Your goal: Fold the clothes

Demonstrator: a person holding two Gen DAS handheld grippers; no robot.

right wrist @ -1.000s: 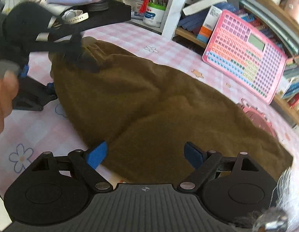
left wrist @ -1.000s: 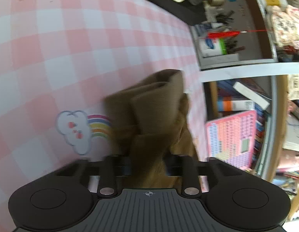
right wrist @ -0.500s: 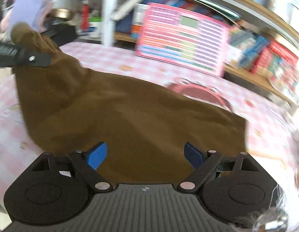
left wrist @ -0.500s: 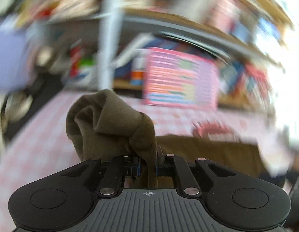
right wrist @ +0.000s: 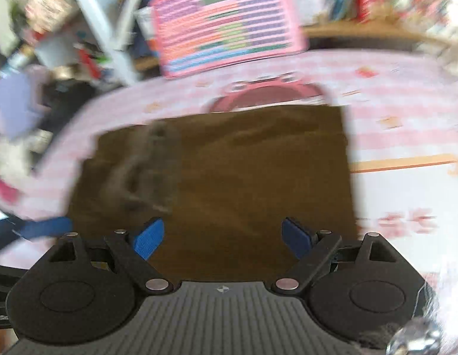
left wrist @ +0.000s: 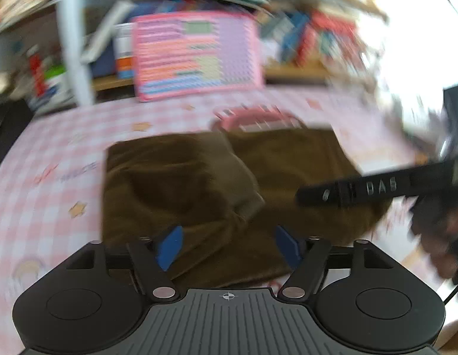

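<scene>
On the pink checked tablecloth (left wrist: 51, 207) the brown garment (left wrist: 181, 183) lay folded over itself, and you held both your left gripper (left wrist: 228, 247) and right gripper (right wrist: 223, 238) spread wide above it, gripping nothing.

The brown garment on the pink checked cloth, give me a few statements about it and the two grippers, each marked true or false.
1. The left gripper is clamped on the brown garment. False: its blue fingers stand apart, holding nothing.
2. The right gripper is open above the garment. True.
3. The garment lies on a pink checked cloth. True.
4. The garment is bright blue. False: it is brown.
5. A pink toy keyboard stands beyond the garment. True.
</scene>
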